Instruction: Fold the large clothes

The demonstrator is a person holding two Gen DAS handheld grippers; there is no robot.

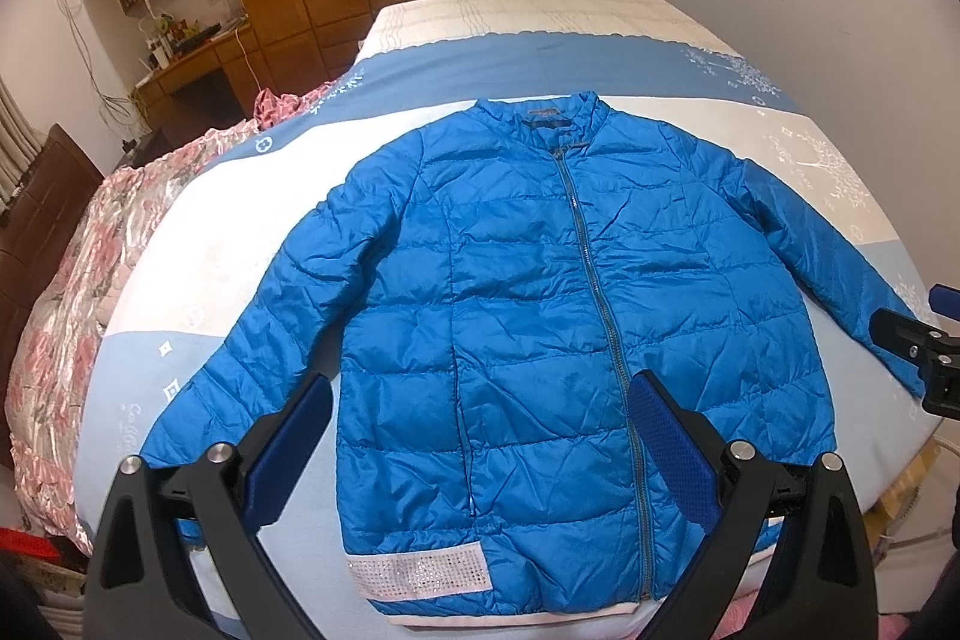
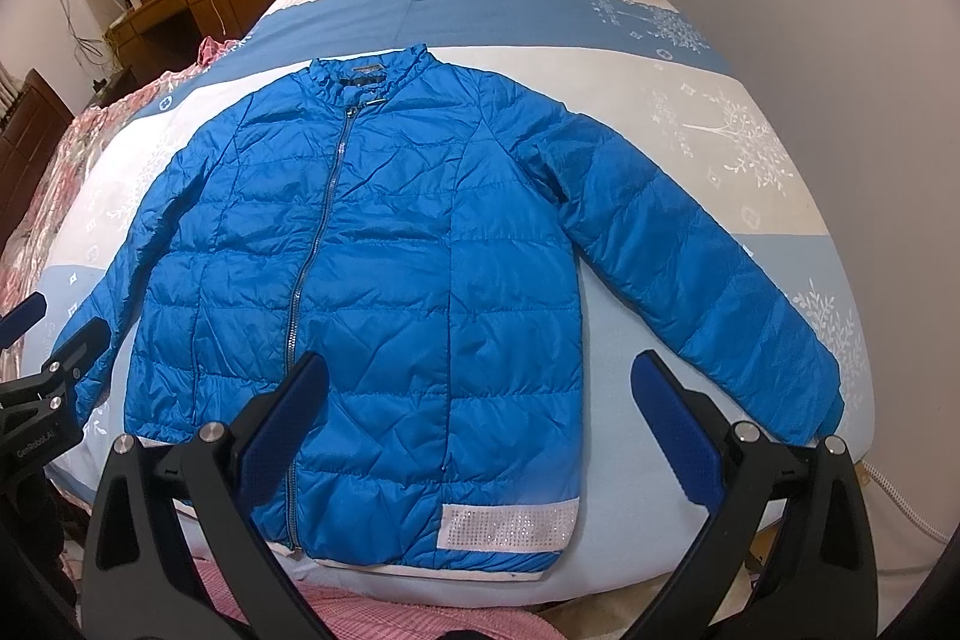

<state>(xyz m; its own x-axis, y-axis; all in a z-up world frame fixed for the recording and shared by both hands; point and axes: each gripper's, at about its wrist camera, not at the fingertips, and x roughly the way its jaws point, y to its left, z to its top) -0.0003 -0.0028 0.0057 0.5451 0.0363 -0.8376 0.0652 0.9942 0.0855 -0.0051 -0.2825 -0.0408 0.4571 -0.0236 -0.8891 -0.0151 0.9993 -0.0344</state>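
Blue puffer jacket [image 1: 516, 316], flat on bed [image 1: 540, 58], unfolded; left gripper [image 1: 480, 436] and right gripper [image 2: 480, 418] released, empty; next: grasp sleeves.

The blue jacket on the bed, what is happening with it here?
A person holds a two-finger gripper in each hand above a blue puffer jacket that lies flat on the bed, front up, zipped, both sleeves spread out. The left gripper and the right gripper are both open and hold nothing. No part of the jacket is folded yet, so the folding has not begun.
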